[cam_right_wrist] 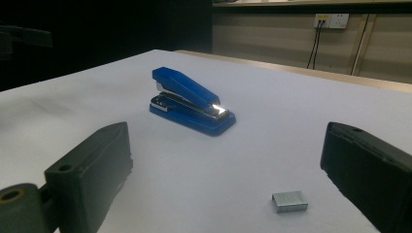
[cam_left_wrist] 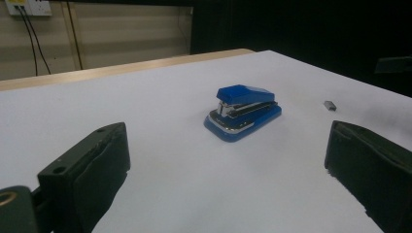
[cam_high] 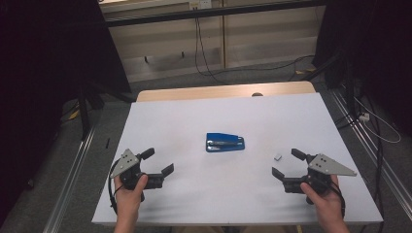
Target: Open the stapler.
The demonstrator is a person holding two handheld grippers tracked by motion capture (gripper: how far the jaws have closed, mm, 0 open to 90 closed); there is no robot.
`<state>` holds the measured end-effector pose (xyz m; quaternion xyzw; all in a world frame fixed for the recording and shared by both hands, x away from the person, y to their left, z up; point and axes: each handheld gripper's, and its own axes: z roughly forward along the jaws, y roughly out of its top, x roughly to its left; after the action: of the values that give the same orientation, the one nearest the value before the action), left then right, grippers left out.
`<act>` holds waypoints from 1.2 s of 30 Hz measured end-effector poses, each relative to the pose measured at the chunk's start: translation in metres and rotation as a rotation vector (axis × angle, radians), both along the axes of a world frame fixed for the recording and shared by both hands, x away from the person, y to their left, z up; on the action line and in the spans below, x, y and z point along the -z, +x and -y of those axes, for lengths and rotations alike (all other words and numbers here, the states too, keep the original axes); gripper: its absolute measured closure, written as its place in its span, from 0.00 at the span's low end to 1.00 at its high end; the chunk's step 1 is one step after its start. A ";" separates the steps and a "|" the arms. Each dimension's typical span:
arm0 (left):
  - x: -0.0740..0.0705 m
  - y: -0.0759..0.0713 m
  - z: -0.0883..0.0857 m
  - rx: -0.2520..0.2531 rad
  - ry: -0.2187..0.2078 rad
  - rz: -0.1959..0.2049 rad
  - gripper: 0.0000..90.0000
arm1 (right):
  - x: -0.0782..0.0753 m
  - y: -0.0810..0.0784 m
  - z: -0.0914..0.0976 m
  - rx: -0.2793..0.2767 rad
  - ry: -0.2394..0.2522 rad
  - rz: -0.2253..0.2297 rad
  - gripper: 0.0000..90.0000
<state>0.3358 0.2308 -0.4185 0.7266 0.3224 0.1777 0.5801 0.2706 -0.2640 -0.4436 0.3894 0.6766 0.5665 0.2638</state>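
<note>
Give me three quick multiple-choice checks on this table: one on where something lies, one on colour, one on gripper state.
1. The staple block lies nearest:
A. the right gripper
B. the left gripper
C. the table's far edge

2. The stapler is:
A. red
B. blue
C. grey

3. Both grippers are:
A. shut on the stapler
B. shut on nothing
C. open, holding nothing

Answers:
1. A, the block sits just before its jaws in the right gripper view.
2. B, blue body with metal trim.
3. C, jaws spread wide over bare table.
</note>
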 end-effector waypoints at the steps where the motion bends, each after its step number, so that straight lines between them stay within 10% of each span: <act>1: 0.000 0.001 0.001 0.004 -0.004 -0.001 0.03 | 0.000 0.000 0.000 0.000 0.000 0.000 0.04; 36: 0.007 0.067 0.074 0.101 0.054 -0.040 0.03 | 0.001 0.028 -0.020 -0.024 -0.098 -0.056 0.05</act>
<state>0.4031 0.1569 -0.4259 0.7609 0.2919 0.1421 0.5618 0.2990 -0.2441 -0.4447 0.3835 0.7155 0.5245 0.2566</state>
